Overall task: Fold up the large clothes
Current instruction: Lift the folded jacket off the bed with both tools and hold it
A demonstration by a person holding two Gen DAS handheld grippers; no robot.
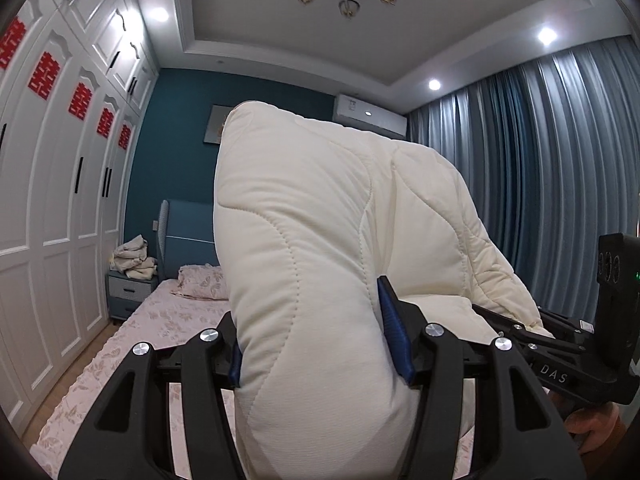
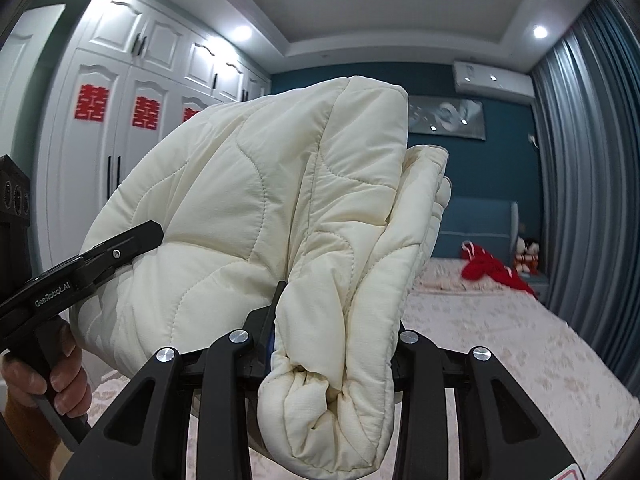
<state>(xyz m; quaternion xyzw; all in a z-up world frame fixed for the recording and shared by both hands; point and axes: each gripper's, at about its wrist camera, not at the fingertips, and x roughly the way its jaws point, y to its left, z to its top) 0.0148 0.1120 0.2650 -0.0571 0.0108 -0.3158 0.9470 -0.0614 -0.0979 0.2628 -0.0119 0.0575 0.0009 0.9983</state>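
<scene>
Above the bed (image 1: 132, 344) a cream quilted garment (image 1: 320, 240) was held aloft — gripped by the left gripper (image 1: 316, 344) and right gripper (image 2: 336, 344), fingers part-closed on bunched padding. Red clothing (image 2: 492, 270) was seen only from the right wrist, folded linen (image 1: 132, 258) only from the left. "GenRobot.AI" and "DAS" were legible.

You get a bright, evenly lit room from round recessed white ceiling spotlights (image 1: 546, 35), which blow out to pure glare at the upper right of the left wrist view and again (image 2: 242, 33) at the upper left of the right wrist view. Their reflections shine on the glossy white panelled wardrobe doors (image 1: 120, 26). Fisheye bending curves the walls, and dark vignetting fills your corners. Your cream quilted padded garment (image 2: 256, 216) stays sharp, with soft shadows in its folds.
</scene>
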